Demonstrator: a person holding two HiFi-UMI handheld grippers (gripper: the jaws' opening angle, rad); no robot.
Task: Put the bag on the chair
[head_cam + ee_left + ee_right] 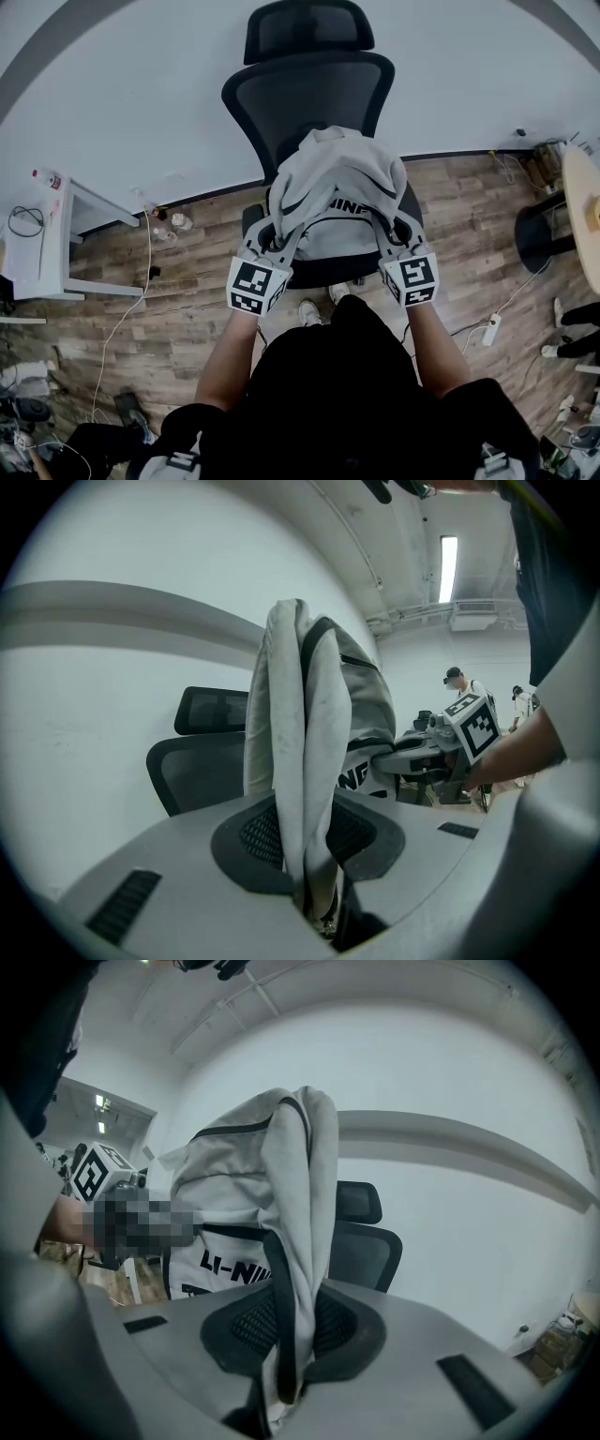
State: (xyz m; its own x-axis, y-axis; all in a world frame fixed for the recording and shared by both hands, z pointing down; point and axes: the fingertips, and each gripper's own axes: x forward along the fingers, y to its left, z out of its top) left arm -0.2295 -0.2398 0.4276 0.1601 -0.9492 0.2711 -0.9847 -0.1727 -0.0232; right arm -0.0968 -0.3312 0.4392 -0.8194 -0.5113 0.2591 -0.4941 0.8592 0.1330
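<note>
A light grey cloth bag (336, 192) with black trim and black lettering hangs over the seat of a black mesh office chair (309, 89). My left gripper (269, 246) is shut on the bag's left side, and its fabric (305, 761) rises in folds from between the jaws. My right gripper (394, 246) is shut on the bag's right side, where a fold with a black strap (291, 1241) is pinched. The chair's backrest (202, 766) and headrest (359, 1202) show behind the bag in both gripper views. The seat under the bag is mostly hidden.
The chair stands on wood flooring against a white wall. A white desk (47, 239) with cables is at the left, a round table edge (581, 211) and a black stool base (539, 234) at the right. A power strip (488, 330) lies on the floor.
</note>
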